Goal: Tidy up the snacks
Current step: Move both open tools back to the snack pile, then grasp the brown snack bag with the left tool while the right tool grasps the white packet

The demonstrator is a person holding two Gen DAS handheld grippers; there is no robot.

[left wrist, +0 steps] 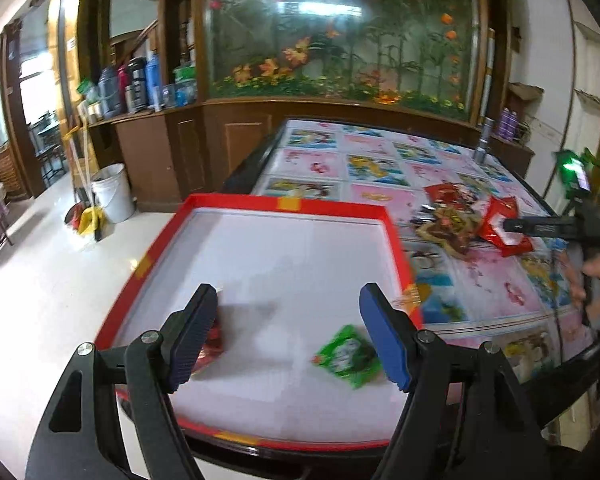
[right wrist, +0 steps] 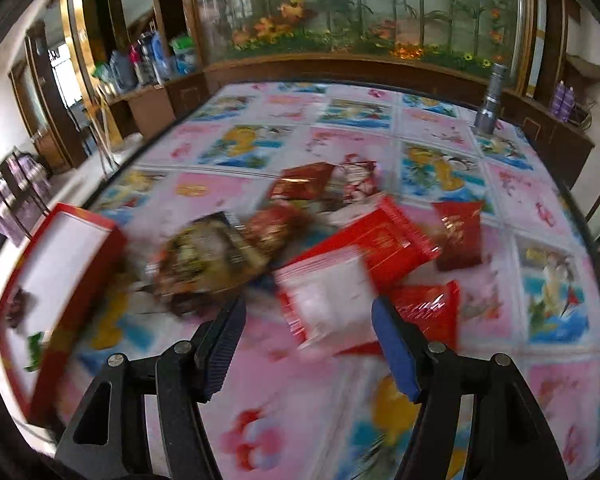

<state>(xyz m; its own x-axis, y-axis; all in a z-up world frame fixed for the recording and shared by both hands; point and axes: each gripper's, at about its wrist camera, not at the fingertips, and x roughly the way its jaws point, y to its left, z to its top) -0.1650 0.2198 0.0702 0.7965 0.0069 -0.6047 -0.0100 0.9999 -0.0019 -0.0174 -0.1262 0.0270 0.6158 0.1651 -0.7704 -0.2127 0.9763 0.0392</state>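
Observation:
A red-rimmed white tray [left wrist: 392, 224] sits at the table's left end. In it lie a green snack packet [left wrist: 346, 354] and a dark red packet [left wrist: 212, 344], partly hidden by my left finger. My left gripper [left wrist: 288, 336] is open and empty above the tray. A pile of red and brown snack packets [right wrist: 300, 232] lies mid-table. My right gripper [right wrist: 306, 344] is open, just short of a red-and-white packet [right wrist: 328, 296]. It also shows in the left wrist view [left wrist: 512, 226], by the pile [left wrist: 452, 220]. The tray shows at left in the right wrist view [right wrist: 80, 220].
The table [right wrist: 420, 132] has a pink and blue picture cloth. A grey metal flashlight [right wrist: 490, 100] stands at its far right. A wooden cabinet with a flower mural stands behind. A white bucket [left wrist: 112, 192] is on the floor at left.

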